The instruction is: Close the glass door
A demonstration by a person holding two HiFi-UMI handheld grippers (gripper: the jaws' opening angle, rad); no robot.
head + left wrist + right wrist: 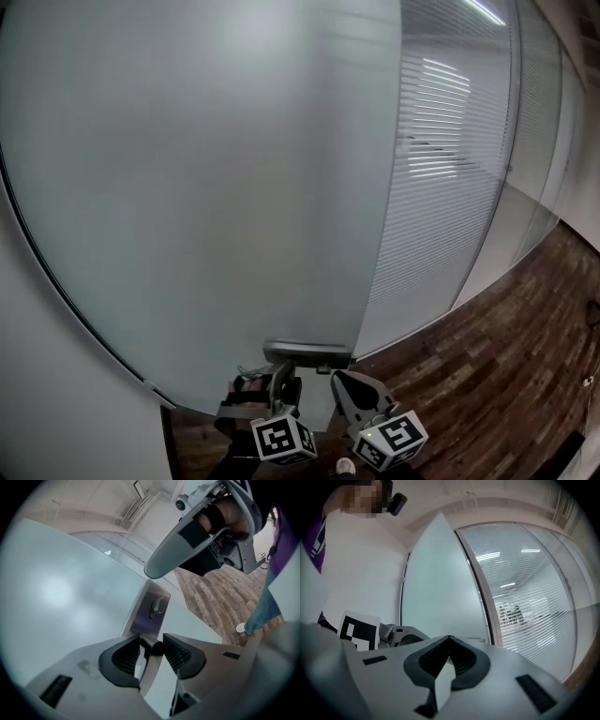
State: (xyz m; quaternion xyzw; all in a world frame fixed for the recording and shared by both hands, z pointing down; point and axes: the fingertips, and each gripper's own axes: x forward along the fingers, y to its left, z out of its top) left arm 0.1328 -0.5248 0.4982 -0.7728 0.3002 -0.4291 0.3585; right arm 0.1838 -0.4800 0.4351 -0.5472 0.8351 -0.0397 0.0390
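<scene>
The frosted glass door (pixel 206 187) fills most of the head view, with its metal handle plate (pixel 307 353) at the bottom edge. My left gripper (pixel 281 370) reaches up to that plate. In the left gripper view its jaws (pixel 157 643) are shut on the door handle (pixel 149 671), a metal lever that runs between the two ribbed pads, below the keyhole (pixel 157 607). My right gripper (pixel 341 379) hangs just right of the handle, apart from it. Its tips (pixel 449 638) meet with nothing between them. It also shows overhead in the left gripper view (pixel 197 541).
A glass partition with white blinds (pixel 441 187) adjoins the door on the right. Dark wood flooring (pixel 506 356) runs along its foot. A white wall (pixel 56 394) stands at the left. The person's shoe (pixel 240 628) is on the floor behind.
</scene>
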